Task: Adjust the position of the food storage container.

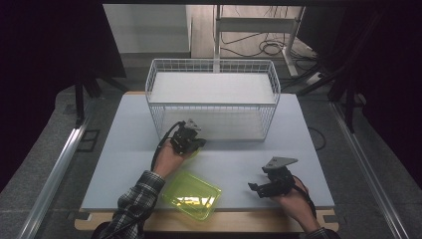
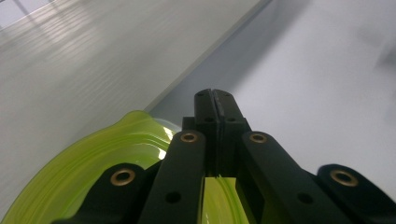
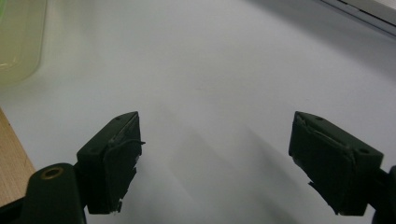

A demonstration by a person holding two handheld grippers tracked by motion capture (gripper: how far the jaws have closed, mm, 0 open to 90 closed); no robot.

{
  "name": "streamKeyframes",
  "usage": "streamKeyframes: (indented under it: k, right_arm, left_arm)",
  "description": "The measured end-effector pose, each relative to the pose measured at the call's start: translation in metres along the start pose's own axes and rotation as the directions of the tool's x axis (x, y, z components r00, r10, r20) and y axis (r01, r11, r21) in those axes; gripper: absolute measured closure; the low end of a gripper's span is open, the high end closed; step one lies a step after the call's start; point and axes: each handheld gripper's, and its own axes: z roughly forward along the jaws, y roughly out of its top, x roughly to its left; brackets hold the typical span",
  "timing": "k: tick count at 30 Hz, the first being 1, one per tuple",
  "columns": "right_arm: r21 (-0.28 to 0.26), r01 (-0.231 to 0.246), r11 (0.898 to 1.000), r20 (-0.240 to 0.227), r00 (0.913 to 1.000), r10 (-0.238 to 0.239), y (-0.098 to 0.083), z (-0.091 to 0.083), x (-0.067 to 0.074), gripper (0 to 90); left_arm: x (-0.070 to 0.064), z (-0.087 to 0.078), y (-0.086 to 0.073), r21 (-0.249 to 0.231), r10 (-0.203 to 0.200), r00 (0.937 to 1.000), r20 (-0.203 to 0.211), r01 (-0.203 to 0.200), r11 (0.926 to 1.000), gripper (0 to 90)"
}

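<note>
My left gripper (image 1: 195, 142) hovers over the grey table just in front of the white wire basket (image 1: 149, 94). Its jaws are pressed together (image 2: 214, 100), and a translucent yellow-green plastic dish (image 2: 93, 163) hangs under them, a strip of it caught between the jaw arms. A bit of that dish (image 1: 193, 153) peeks out by the hand. A second yellow-green rectangular container (image 1: 191, 195) lies near the table's front edge. At the front right, my right gripper (image 1: 256, 189) rests low and open, its jaws (image 3: 215, 163) wide apart over bare tabletop.
The grey tabletop (image 1: 124, 164) sits on a wooden board whose strip (image 1: 239, 221) shows along the front. The container's pale corner (image 3: 18, 42) lies to the upper left of the right jaws. Cables and a white frame (image 1: 254, 25) stand beyond the basket.
</note>
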Motion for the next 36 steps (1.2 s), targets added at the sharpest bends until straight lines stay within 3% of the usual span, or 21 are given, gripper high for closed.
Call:
streamKeyframes:
  k: [19, 23, 31, 36]
  right_arm:
    - [0.01, 0.001, 1.0, 0.002, 1.0, -0.001, 0.0, 0.002, 0.001, 17.1]
    - [0.011, 0.001, 1.0, 0.003, 1.0, -0.001, 0.0, 0.002, 0.002, 17.1]
    - [0.009, 0.003, 1.0, 0.003, 1.0, -0.003, 0.0, 0.002, 0.002, 17.0]
    - [0.007, 0.0, 1.0, 0.006, 1.0, 0.0, 0.0, 0.002, 0.002, 17.0]
  left_arm:
    - [0.021, -0.035, -0.038, -0.021, -0.075, 0.9962, -0.044, 0.074, 0.9971, 90.0]
    - [0.026, -0.045, -0.047, -0.02, -0.084, 0.9934, -0.079, 0.083, 0.9964, 90.0]
    - [0.036, -0.06, -0.062, -0.028, -0.117, 0.988, -0.102, 0.114, 0.993, 90.0]
    - [0.048, -0.073, -0.076, -0.044, -0.155, 0.9795, -0.128, 0.151, 0.9876, 90.0]
